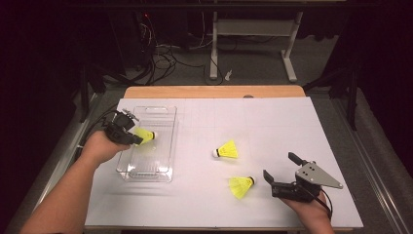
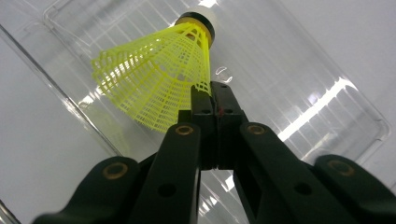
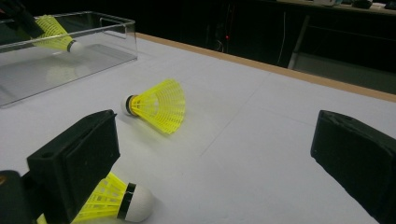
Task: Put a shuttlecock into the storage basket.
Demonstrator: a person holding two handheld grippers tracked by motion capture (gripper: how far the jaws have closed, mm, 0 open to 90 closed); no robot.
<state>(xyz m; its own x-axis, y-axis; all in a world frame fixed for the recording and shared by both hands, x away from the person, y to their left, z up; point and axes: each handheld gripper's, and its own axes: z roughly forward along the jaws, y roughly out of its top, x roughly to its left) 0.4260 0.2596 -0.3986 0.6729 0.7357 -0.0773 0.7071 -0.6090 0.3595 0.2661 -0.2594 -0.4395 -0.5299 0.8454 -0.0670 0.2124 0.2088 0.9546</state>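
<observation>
over the clear box (image 1: 165, 146), the left gripper's (image 1: 138, 140) fingers clench a yellow shuttlecock's (image 1: 145, 135) skirt, forearm angled inward

Yellow mesh-skirted shuttlecocks (image 1: 228, 149) with white, black-banded corks; clear bin (image 1: 168, 146); white table (image 1: 272, 126).

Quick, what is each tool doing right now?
Left tool: shut on the yellow shuttlecock, over the clear box.
Right tool: open, holding nothing.

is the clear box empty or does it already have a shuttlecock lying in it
Empty so far. The clear box shows bare floor; the one shuttlecock above it is pinched by its skirt in the shut left gripper, not lying inside.
</observation>
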